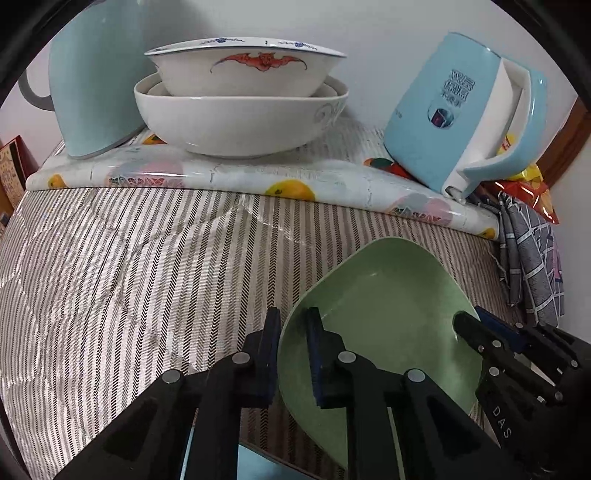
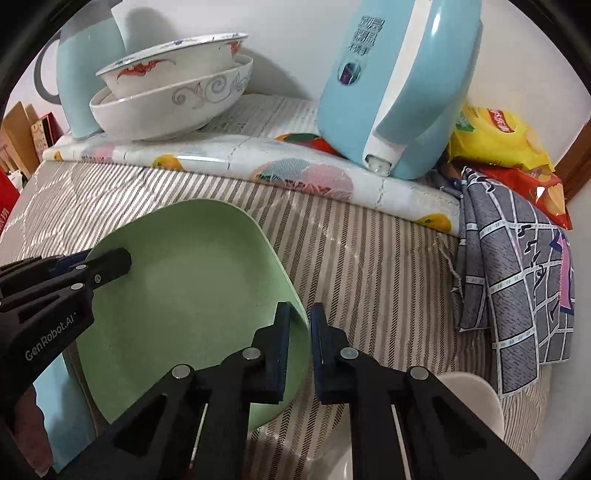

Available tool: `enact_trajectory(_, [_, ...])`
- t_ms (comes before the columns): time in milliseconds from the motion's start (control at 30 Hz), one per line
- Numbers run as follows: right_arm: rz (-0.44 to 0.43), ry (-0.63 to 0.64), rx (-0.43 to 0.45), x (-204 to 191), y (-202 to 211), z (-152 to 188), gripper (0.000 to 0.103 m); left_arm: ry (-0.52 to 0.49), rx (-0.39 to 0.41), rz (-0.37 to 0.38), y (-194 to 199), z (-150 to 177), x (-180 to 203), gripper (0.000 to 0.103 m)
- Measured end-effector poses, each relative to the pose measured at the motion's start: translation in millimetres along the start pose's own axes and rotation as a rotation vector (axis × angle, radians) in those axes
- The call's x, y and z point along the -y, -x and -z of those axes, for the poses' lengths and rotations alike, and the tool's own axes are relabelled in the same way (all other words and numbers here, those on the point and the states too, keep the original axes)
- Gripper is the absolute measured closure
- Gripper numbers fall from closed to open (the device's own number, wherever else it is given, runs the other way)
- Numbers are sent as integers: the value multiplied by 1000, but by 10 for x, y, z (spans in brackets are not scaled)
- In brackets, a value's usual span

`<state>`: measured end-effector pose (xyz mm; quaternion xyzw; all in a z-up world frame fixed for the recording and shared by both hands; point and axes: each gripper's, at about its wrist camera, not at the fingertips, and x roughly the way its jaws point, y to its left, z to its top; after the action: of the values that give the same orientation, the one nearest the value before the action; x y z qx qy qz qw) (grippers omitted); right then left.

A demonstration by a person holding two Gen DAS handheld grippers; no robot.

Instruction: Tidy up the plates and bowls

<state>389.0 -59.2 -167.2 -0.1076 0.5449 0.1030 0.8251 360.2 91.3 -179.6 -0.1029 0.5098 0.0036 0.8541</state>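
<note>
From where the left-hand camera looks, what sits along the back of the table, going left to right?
Pale blue kettle → stacked white bowls, the bat-painted one on top → tilted blue-and-white kettle → red and yellow snack bags at the far right edge.

Plain white wall (image 1: pixel 388 29), striped tablecloth (image 1: pixel 129 258)
</note>
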Motion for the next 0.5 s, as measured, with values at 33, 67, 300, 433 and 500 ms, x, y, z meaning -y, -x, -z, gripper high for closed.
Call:
enact_trajectory(33, [-1,1,6,3,6,2,92,1,2,4,12,1,-12,90])
enact_trajectory(67, [2,2,12,5,13,4,92,0,8,10,26,0,-15,90])
enact_trajectory(300, [-15,-30,51,57,189,-12,92,3,47,17,224,-27,-51,90])
enact_trajectory(433, [-19,-40,75,51,294,-38,92,2,69,19,360,-44,-51,90])
enact_trajectory(500, [-21,-47,87,63,364,-41,92,-2,82,20,440,-44,-38,90])
